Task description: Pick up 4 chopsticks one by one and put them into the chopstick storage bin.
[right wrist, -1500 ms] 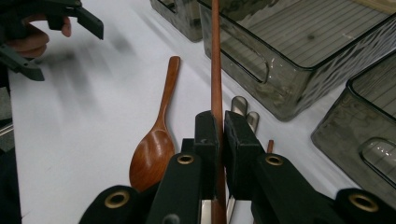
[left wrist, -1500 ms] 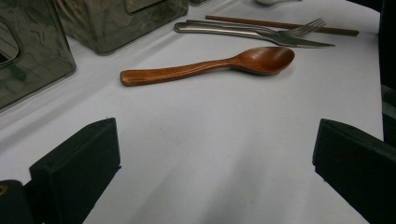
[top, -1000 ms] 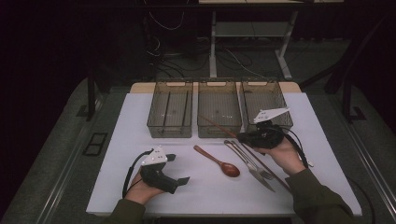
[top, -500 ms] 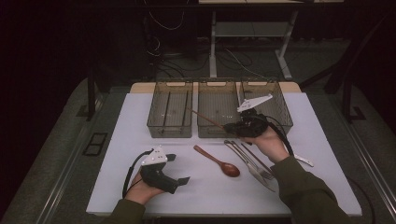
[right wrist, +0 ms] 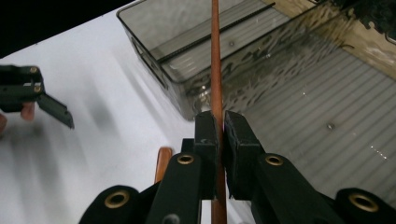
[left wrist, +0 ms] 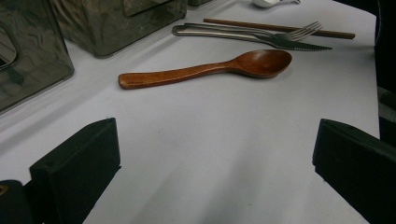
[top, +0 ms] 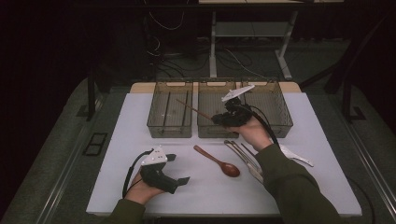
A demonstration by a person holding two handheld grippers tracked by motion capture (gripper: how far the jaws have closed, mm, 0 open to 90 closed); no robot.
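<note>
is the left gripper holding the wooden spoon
No, the left gripper has its jaws wide apart over bare table, and the wooden spoon lies untouched farther off.

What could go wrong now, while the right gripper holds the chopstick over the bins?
The right gripper pinches the thin chopstick near one end, so it may swivel or slip out. Its long free end points over the left bin; it might catch on a bin wall or fall across two bins.
</note>
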